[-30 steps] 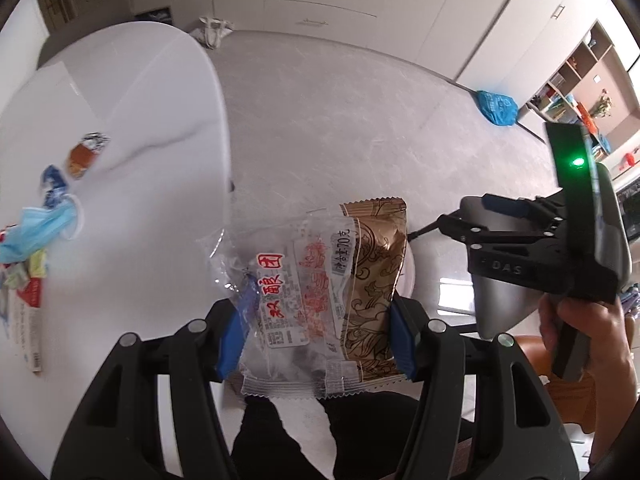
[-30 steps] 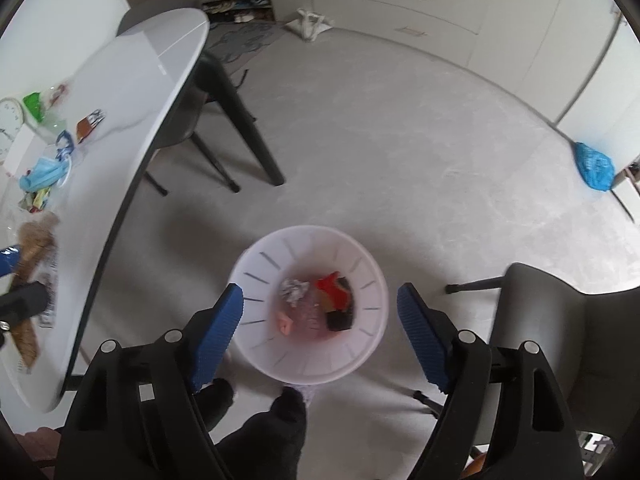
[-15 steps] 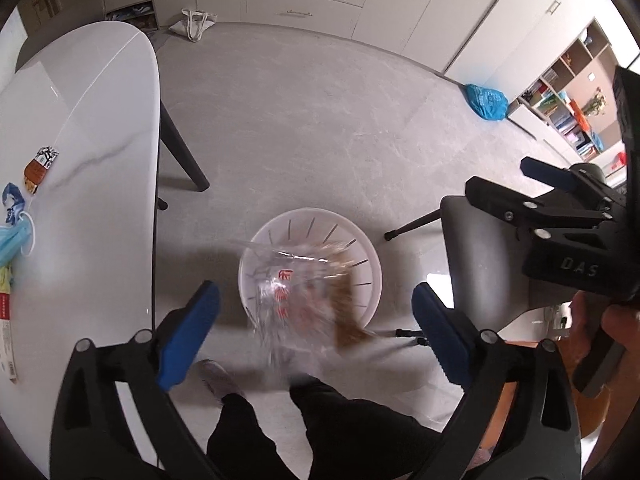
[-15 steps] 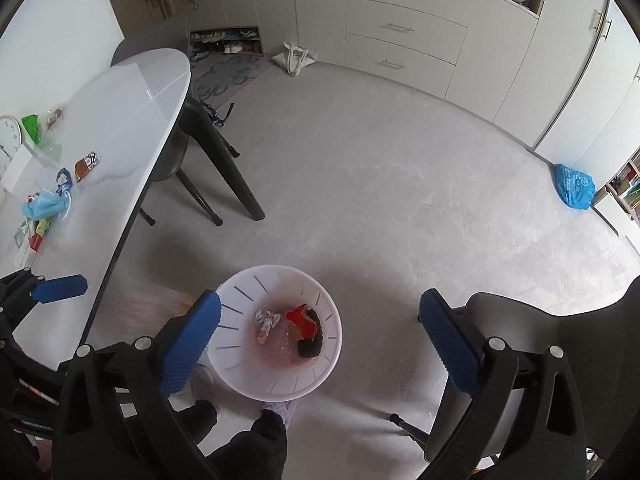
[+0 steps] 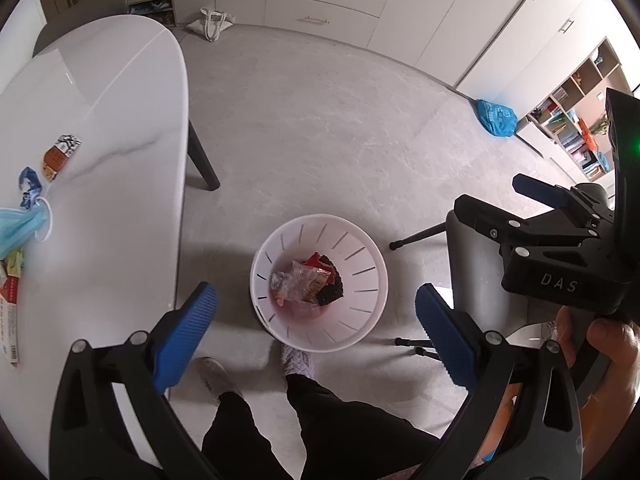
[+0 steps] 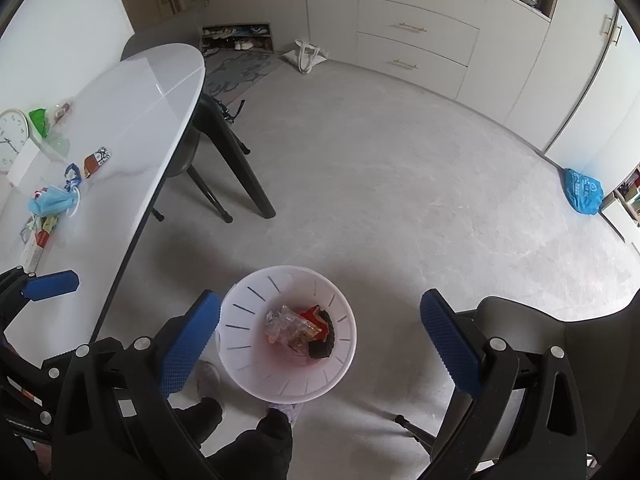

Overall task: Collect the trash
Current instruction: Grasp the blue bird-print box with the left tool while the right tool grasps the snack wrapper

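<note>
A white slotted trash bin (image 5: 362,312) stands on the floor below both grippers; it also shows in the right wrist view (image 6: 240,360). A clear and brown snack wrapper (image 5: 300,284) lies inside it on other trash, also seen in the right wrist view (image 6: 290,328). My left gripper (image 5: 316,330) is open and empty above the bin. My right gripper (image 6: 320,340) is open and empty above the bin. More trash lies on the white table (image 5: 120,128): a blue face mask (image 5: 16,228), a small orange wrapper (image 5: 60,156) and a blue wrapper (image 5: 30,186).
A grey chair (image 6: 560,340) stands right of the bin. The person's legs and feet (image 5: 296,360) are just below the bin. A blue bag (image 6: 582,192) lies on the floor far right. A clock (image 6: 12,138) and a green packet (image 6: 38,120) sit on the table.
My left gripper opened and dropped the snack wrapper, which fell into the bin. Both grippers rose, so the bin looks smaller. The right gripper opened wider.
</note>
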Demonstrator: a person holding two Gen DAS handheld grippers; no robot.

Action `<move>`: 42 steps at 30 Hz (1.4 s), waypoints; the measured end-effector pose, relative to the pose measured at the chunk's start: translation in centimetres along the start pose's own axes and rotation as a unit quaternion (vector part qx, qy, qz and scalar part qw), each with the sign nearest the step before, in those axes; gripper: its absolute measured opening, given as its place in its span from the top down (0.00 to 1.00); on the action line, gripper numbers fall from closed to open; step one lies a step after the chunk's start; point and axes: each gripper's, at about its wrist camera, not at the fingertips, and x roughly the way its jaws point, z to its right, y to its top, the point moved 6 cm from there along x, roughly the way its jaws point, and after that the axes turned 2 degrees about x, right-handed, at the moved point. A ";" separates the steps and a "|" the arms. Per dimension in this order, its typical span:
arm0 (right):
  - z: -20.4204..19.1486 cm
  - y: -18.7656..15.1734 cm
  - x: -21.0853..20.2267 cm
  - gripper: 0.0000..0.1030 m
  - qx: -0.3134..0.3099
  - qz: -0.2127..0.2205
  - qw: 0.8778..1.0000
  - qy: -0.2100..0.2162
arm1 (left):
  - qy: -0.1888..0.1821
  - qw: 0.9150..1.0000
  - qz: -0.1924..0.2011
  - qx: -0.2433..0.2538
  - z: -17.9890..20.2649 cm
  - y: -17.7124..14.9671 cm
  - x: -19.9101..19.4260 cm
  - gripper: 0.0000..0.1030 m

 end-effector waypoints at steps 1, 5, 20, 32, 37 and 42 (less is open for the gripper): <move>-0.2 0.1 0.0 0.03 -0.001 0.000 1.000 0.001 | 0.006 1.000 0.002 0.000 -0.3 0.0 -0.2 0.08; -1.8 0.6 -0.6 0.03 -0.008 0.004 1.000 0.009 | 0.015 1.000 0.016 -0.007 -1.6 0.0 -1.5 0.08; -16.2 4.3 -4.1 0.02 -0.101 0.046 0.989 0.099 | 0.130 0.984 0.090 -0.087 -18.1 -5.5 -11.7 0.08; -28.4 3.6 -3.7 0.02 -0.150 0.016 0.979 0.139 | 0.204 0.959 0.079 -0.182 -37.2 -10.4 -12.9 0.08; -32.1 3.4 -3.0 0.02 -0.167 -0.003 0.976 0.140 | 0.208 0.959 0.065 -0.179 -43.7 -10.0 -10.8 0.08; -34.8 3.3 -1.8 0.02 -0.188 -0.022 0.973 0.128 | 0.198 0.965 0.040 -0.169 -47.8 -9.5 -7.5 0.18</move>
